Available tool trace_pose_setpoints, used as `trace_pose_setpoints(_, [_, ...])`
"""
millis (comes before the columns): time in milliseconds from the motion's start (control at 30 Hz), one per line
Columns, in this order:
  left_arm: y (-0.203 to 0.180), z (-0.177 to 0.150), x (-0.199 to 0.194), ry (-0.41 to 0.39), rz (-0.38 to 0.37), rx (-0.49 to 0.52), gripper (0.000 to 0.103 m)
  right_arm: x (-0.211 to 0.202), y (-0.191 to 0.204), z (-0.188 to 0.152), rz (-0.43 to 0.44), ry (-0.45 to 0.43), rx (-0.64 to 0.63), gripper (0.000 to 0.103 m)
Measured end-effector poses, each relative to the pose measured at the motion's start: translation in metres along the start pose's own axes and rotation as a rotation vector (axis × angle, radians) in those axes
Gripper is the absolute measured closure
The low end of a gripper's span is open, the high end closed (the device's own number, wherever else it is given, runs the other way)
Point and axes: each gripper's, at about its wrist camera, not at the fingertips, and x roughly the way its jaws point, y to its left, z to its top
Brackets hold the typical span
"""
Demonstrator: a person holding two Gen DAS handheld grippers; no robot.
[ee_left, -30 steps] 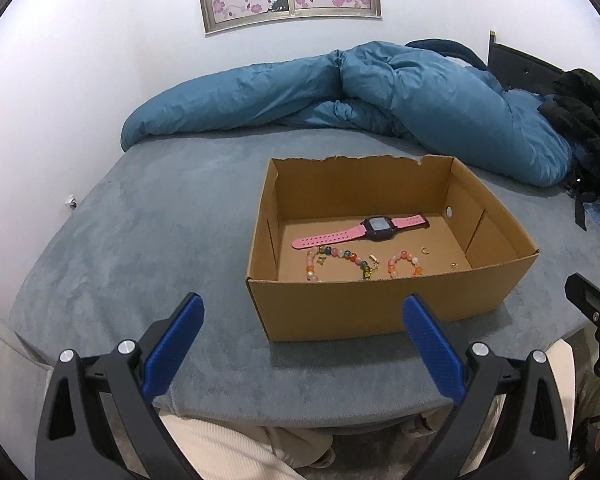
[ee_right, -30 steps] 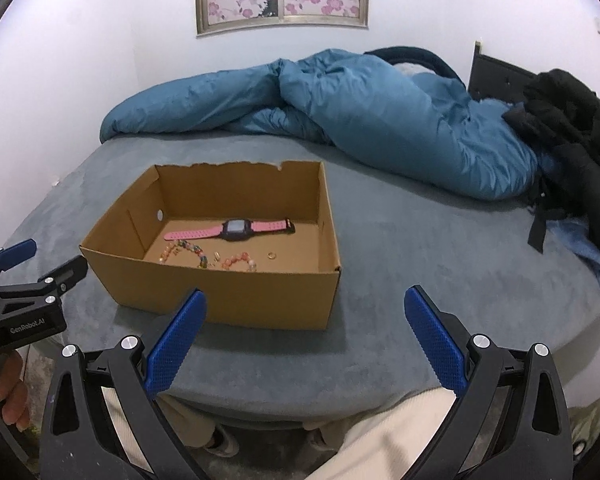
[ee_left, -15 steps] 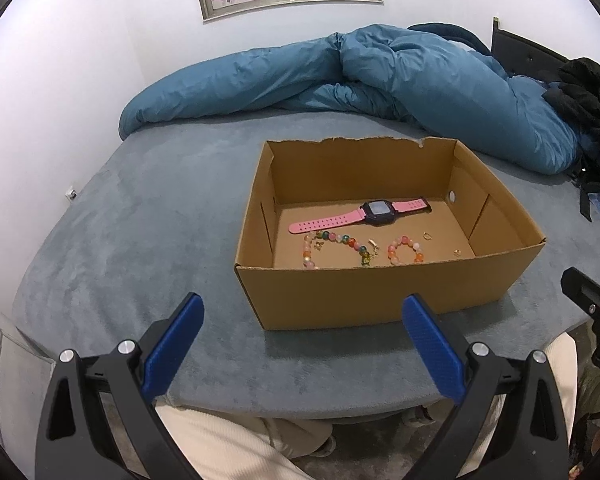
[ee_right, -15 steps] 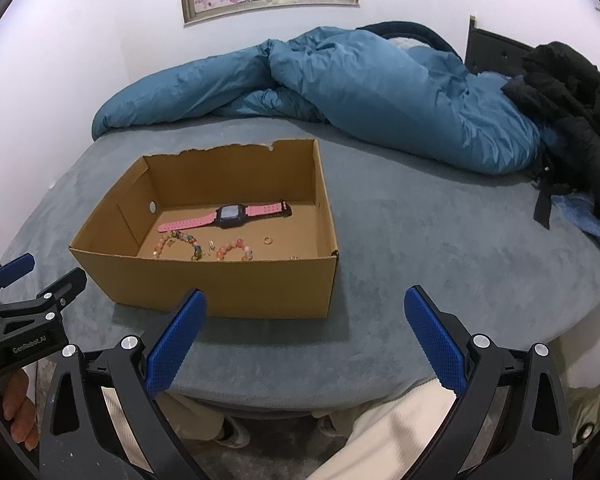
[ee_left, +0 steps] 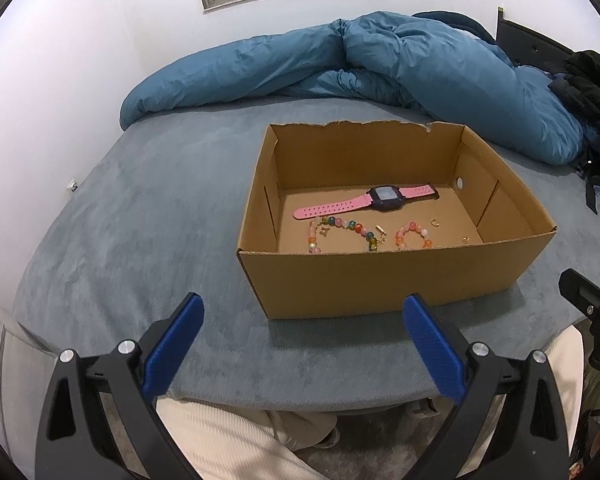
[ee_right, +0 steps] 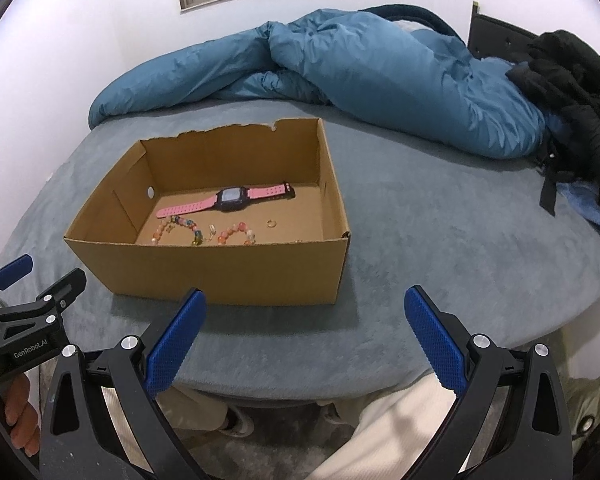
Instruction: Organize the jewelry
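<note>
An open cardboard box [ee_left: 380,280] [ee_right: 228,272] stands on the grey bed cover. Inside lie a pink watch [ee_left: 364,202] [ee_right: 224,200], a multicoloured bead bracelet [ee_left: 340,228] [ee_right: 180,228], an orange bead bracelet [ee_left: 412,234] [ee_right: 236,234], a small gold ring [ee_left: 435,222] [ee_right: 271,223] and a tiny gold piece [ee_left: 465,239]. My left gripper [ee_left: 304,344] is open and empty, in front of the box's near wall. My right gripper [ee_right: 306,340] is open and empty, in front of the box's right corner.
A blue duvet [ee_left: 380,64] [ee_right: 360,68] lies bunched along the far side of the bed. Black clothing [ee_right: 572,92] is piled at the far right. The bed's front edge [ee_left: 300,396] runs just under both grippers, with the person's legs below.
Both grippers have risen and moved closer to the box, so I look further down into it. The jewelry in the box has not moved. Both stay open.
</note>
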Motion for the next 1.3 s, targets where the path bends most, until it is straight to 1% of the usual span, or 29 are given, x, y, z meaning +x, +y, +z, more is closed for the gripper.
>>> trace_pose_setpoints(267, [0.003,-0.002,0.004,0.03,0.009,-0.001,0.005,0.003,0.005,0.0,-0.002,0.018,-0.005,0.008])
trace_pose_setpoints(467, [0.01,0.003,-0.002,0.072,0.039,0.01,0.005,0.001,0.008,0.006,-0.009,0.047,-0.017,0.008])
trace_pose_setpoints(533, [0.012,0.004,-0.003,0.086,0.052,0.016,0.005,0.002,0.009,0.008,-0.019,0.064,-0.023,0.008])
trace_pose_setpoints(900, [0.018,0.005,-0.007,0.13,0.057,0.023,0.005,0.013,0.017,0.017,-0.026,0.137,-0.015,0.008])
trace_pose_setpoints(1033, [0.022,0.004,-0.007,0.149,0.053,0.01,0.005,0.013,0.018,0.019,-0.043,0.142,0.003,0.008])
trace_pose_setpoints(1167, [0.03,0.003,-0.009,0.164,0.056,-0.025,0.005,0.012,0.018,0.019,-0.067,0.15,0.021,0.008])
trace_pose_setpoints(1300, [0.044,0.004,-0.009,0.174,0.073,-0.078,0.005,0.008,0.018,0.016,-0.095,0.158,0.066,0.008])
